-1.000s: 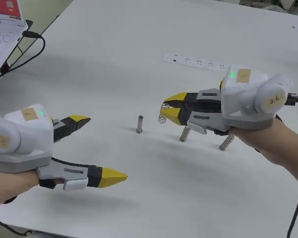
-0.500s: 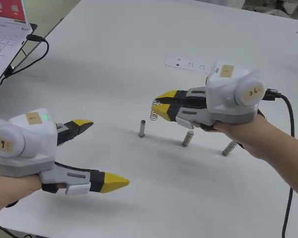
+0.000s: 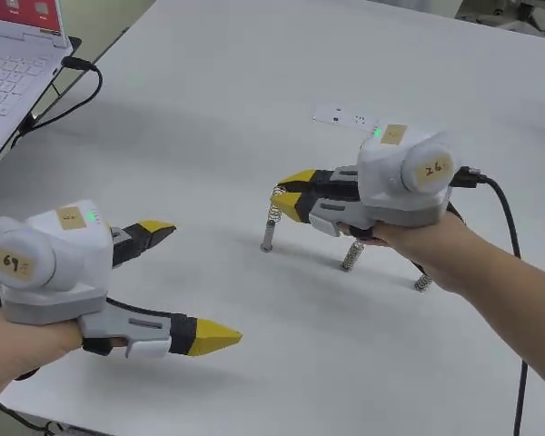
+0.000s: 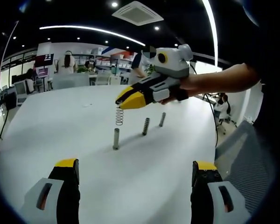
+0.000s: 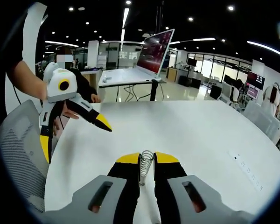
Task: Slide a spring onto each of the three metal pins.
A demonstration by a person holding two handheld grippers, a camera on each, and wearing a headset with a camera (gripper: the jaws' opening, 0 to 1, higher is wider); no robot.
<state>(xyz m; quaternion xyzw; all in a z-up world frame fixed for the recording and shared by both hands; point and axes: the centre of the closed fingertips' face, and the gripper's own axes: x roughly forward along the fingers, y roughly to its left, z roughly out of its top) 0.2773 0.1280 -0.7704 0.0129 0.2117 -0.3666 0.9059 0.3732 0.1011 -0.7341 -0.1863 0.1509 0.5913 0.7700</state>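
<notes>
The right claw (image 3: pixel 289 193) is pinching a spring (image 3: pixel 273 209) between tips that are almost closed. It is gripping the spring by the upper coils, so the rest is dangling below them. Over the past second it has been carrying the spring sideways, away from the first sprung pin (image 3: pixel 352 255) and the second sprung pin (image 3: pixel 423 282), which are now standing back under the claw's body and the hand behind it. The spring is now hanging straight beneath the tips and directly over the bare pin (image 3: pixel 267 240). Its lower end seems to be meeting the pin's top, though whether it is already threading on is too fine to tell. The left claw (image 3: pixel 191 282) is still gaping wide and holding nothing, well apart from the pin, over the white worktop (image 3: pixel 209 109). With two pins apparently dressed, this looks like the last one. The sideways travel seems finished, leaving a straight lowering and release, with the bottom coil possibly snagging on the pin's edge.
</notes>
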